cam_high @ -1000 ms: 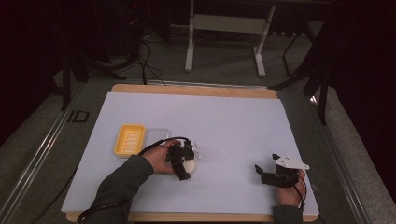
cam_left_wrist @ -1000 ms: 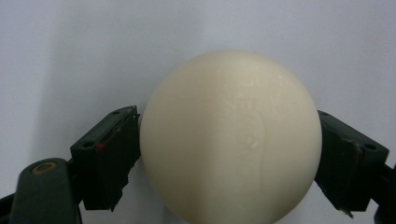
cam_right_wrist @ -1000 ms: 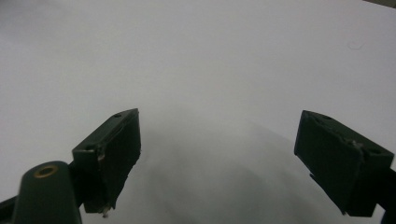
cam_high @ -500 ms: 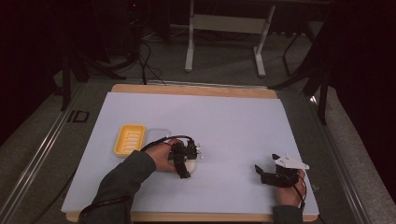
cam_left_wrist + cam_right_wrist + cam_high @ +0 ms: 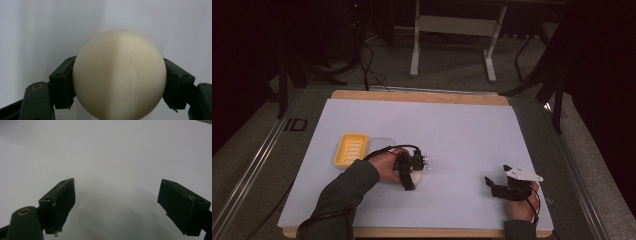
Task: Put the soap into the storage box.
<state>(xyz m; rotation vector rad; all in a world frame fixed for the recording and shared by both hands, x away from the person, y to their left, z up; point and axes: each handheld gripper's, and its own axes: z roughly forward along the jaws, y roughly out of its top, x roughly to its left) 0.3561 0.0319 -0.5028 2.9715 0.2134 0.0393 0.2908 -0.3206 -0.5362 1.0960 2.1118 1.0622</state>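
Note:
A cream, smooth ball [image 5: 120, 75] sits between the two black jaws of my left gripper [image 5: 118, 83], and both pads press on its sides, so the gripper is shut on it. From above, the left gripper [image 5: 409, 175] rests low over the white sheet with the ball [image 5: 417, 178] peeking out under it. My right gripper [image 5: 493, 188] lies near the sheet's front right. Its jaws [image 5: 117, 200] stand wide open over bare white paper, with nothing between them.
A yellow ribbed tray [image 5: 351, 149] lies just left of the left hand, with a faint clear rectangular piece [image 5: 381, 144] beside it. The white sheet [image 5: 452, 130] covers a wooden board. Metal table legs and cables stand on the floor beyond.
The left gripper's jaws have drawn in around the cream ball, which now shows less from above. The right gripper has stayed where it was.

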